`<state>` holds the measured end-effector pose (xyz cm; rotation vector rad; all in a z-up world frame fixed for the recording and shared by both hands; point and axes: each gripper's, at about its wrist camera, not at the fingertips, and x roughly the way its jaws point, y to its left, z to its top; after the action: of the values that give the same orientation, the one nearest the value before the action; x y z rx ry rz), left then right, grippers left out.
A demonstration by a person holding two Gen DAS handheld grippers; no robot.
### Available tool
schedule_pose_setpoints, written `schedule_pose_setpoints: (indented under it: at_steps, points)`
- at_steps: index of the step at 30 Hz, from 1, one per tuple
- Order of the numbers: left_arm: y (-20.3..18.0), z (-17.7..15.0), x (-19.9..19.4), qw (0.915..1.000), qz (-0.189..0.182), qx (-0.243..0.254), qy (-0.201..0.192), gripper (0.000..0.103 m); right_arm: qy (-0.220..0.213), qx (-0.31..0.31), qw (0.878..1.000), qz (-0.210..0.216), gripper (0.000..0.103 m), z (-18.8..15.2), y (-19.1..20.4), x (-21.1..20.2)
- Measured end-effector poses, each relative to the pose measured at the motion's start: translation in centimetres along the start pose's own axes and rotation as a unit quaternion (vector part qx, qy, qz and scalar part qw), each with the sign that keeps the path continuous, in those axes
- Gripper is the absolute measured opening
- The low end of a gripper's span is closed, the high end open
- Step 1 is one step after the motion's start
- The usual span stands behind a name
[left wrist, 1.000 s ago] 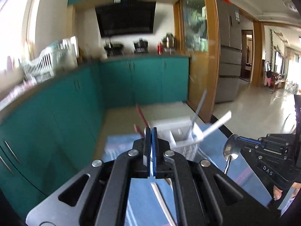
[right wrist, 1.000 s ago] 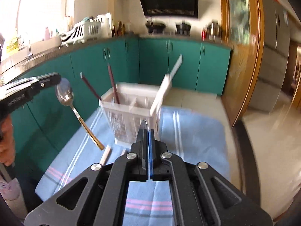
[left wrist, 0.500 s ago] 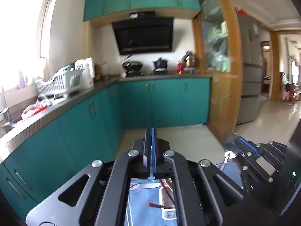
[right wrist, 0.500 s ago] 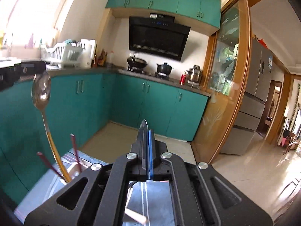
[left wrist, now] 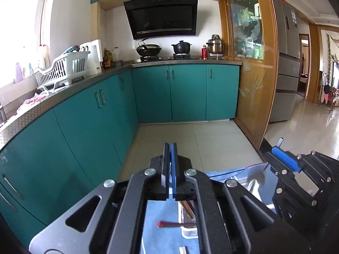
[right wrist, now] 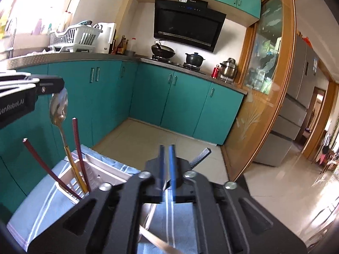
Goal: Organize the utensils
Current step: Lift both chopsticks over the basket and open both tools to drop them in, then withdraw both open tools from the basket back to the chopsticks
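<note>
My left gripper [left wrist: 169,148] is shut on a gold-handled spoon; the right wrist view shows its tip [right wrist: 56,90] holding the spoon's bowl [right wrist: 59,108], with the handle down in the white slotted utensil caddy [right wrist: 99,173]. Two dark red chopsticks [right wrist: 77,146] stand in the caddy beside the spoon. A red chopstick [left wrist: 173,224] and the caddy [left wrist: 187,230] show under my left gripper. My right gripper [right wrist: 167,148] is slightly open and empty above the caddy. A silvery utensil tip [right wrist: 201,154] pokes up behind its fingers.
The caddy sits on a blue striped cloth [right wrist: 50,199]. A pale flat utensil [right wrist: 156,241] lies on the cloth under my right gripper. Teal cabinets [right wrist: 106,97] run along the left and back. Tiled floor [left wrist: 190,139] lies beyond the cloth.
Both grippers have tilted up and risen, so the caddy dropped low in view. The spoon went from hanging beside the caddy to standing in it. My right gripper's fingers parted slightly.
</note>
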<state>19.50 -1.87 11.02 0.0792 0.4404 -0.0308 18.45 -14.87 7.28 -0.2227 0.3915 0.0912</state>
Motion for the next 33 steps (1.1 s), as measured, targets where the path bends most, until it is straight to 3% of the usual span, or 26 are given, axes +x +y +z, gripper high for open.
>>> schedule_pose_setpoints:
  at_steps: [5,7,10,12,16,18,21,23,26,28,31,33]
  points:
    - [0.4,0.0,-2.3,0.9996,0.005,-0.004,-0.028,0.002,-0.017,0.029,0.999,0.022,0.014,0.6,-1.6,-2.3]
    - [0.9,0.3,-3.7,0.9992,-0.002,-0.012,-0.039,0.005,-0.030,0.044,0.998,0.033,0.019,0.8,-2.4,-4.0]
    - [2.3,0.2,-6.3,0.9980,-0.003,-0.027,-0.057,0.022,-0.049,0.072,0.995,0.057,0.028,0.9,-3.9,-7.3]
    - [3.9,-0.9,-8.7,0.9964,0.016,-0.039,-0.073,0.035,-0.059,0.081,0.992,0.072,0.029,0.2,-4.8,-10.3]
    - [7.0,-4.5,-11.4,0.9950,0.041,-0.057,-0.071,0.050,-0.046,0.074,0.990,0.108,0.038,-4.0,-5.0,-15.0]
    - [8.7,-6.7,-10.7,0.9962,0.038,-0.070,-0.035,0.057,0.010,0.067,0.987,0.147,0.038,-7.5,-3.3,-14.5]
    - [9.8,-8.8,-7.3,0.9957,0.030,-0.083,0.028,0.057,0.115,0.045,0.976,0.180,0.038,-12.7,0.8,-10.5]
    - [9.6,-10.6,-3.7,0.9934,0.007,-0.077,0.085,0.057,0.189,0.067,0.959,0.202,0.038,-15.9,3.2,-7.1]
    - [9.2,-13.6,0.1,0.9880,-0.013,-0.069,0.138,0.058,0.259,0.101,0.933,0.227,0.039,-18.1,5.9,-3.8]
    - [9.0,-16.0,2.4,0.9814,-0.006,-0.064,0.181,0.058,0.279,0.098,0.932,0.210,0.048,-18.5,7.1,-2.6]
    - [7.9,-17.9,3.8,0.9702,-0.045,-0.059,0.231,0.058,0.295,0.095,0.932,0.188,0.048,-18.9,7.9,-1.5]
    - [6.8,-18.4,4.0,0.9685,-0.051,-0.041,0.240,0.058,0.297,0.088,0.935,0.170,0.048,-18.9,8.3,-0.9]
